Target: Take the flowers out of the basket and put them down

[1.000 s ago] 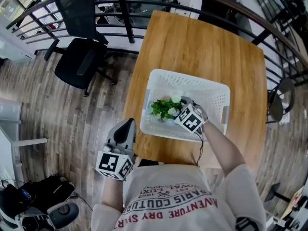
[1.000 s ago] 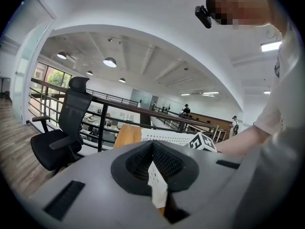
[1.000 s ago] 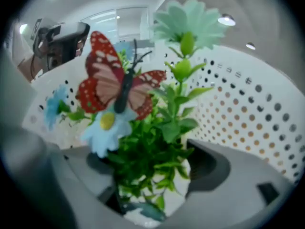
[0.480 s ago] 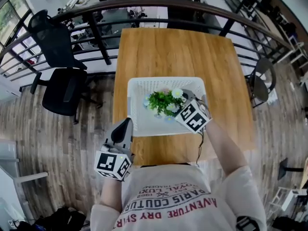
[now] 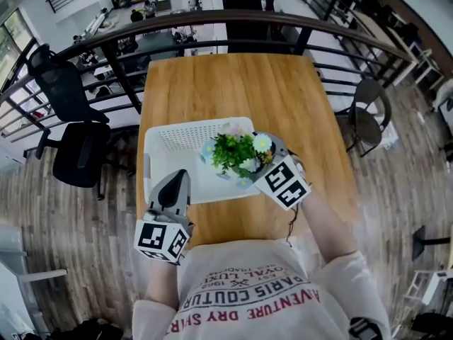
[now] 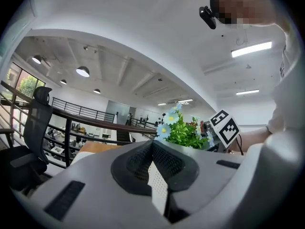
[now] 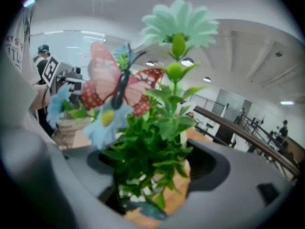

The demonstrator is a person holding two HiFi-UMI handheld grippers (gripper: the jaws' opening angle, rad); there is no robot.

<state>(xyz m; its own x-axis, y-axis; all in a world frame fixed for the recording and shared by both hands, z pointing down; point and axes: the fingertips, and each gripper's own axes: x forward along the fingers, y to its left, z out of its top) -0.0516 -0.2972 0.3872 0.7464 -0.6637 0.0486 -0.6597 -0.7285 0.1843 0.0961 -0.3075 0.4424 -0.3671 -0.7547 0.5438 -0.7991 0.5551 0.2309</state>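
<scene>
A bunch of artificial flowers (image 5: pixel 237 152) with green leaves, pale daisies and a butterfly pick hangs over the right end of the white plastic basket (image 5: pixel 180 144). My right gripper (image 5: pixel 263 156) is shut on its stems from the near right. In the right gripper view the flowers (image 7: pixel 152 128) fill the gap between the jaws of that gripper (image 7: pixel 153 187). My left gripper (image 5: pixel 178 178) is shut with nothing in it, over the basket's near rim. In its own view the left gripper (image 6: pixel 152 146) points upward, with the flowers (image 6: pixel 183 130) beyond it.
The basket rests on a wooden table (image 5: pixel 241 83) with bare wood behind it and to the right. A black railing (image 5: pixel 212 21) runs past the table's far edge. A black office chair (image 5: pixel 71 147) stands to the left, a round chair (image 5: pixel 364 119) to the right.
The flowers have risen out of the basket and moved toward its right end in the right gripper. The left gripper has come over the basket's near rim.
</scene>
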